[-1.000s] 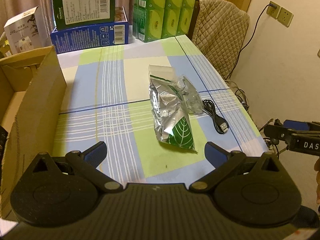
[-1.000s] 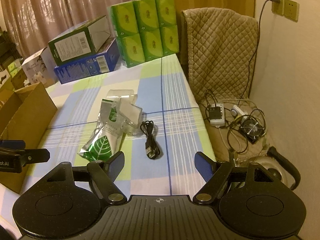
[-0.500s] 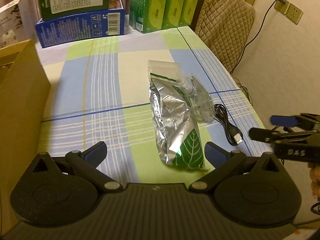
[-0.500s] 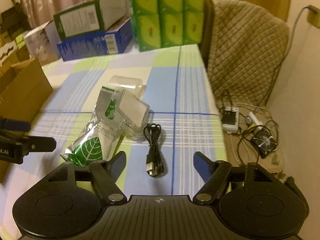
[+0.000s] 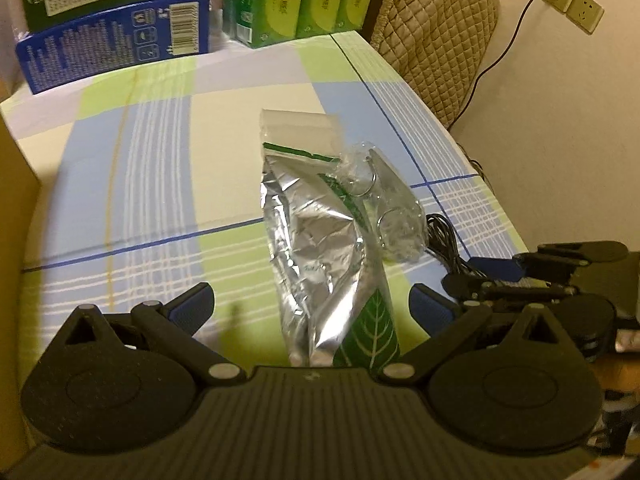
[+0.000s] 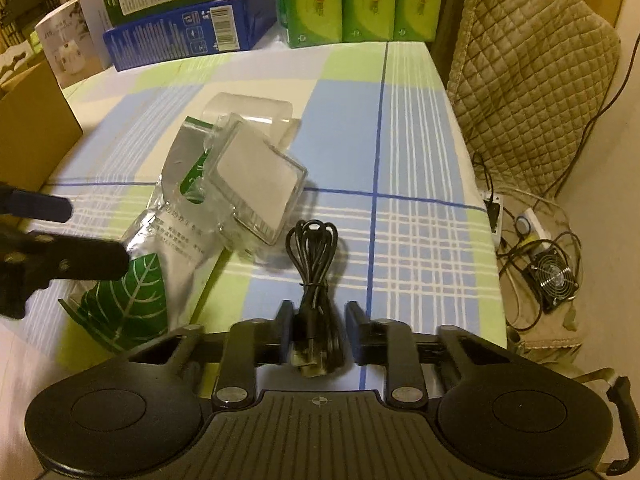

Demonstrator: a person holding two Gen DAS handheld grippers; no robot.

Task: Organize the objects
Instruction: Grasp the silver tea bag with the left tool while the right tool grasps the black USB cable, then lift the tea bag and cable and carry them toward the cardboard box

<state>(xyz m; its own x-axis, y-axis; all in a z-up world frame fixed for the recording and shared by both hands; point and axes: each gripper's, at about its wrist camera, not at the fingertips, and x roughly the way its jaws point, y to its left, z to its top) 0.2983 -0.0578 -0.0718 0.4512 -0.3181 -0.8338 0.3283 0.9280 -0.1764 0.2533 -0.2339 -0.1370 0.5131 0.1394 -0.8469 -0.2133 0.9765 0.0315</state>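
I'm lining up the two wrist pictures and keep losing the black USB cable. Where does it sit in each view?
Left wrist: the black USB cable peeks out at right, behind the clear plastic pack, just beyond the right gripper.
Right wrist: bottom centre, between that gripper's narrowed fingers.
Shared landmark: the foil leaf pouch, left of the cable in both.

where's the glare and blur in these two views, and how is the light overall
Left wrist view: warm dim light, hard glare on the crinkled foil bag, motion smear on the tablecloth near the left tongs. Right wrist view: same yellow cast, the USB cable plug between the right tongs is blurred, edges bowed by fisheye.
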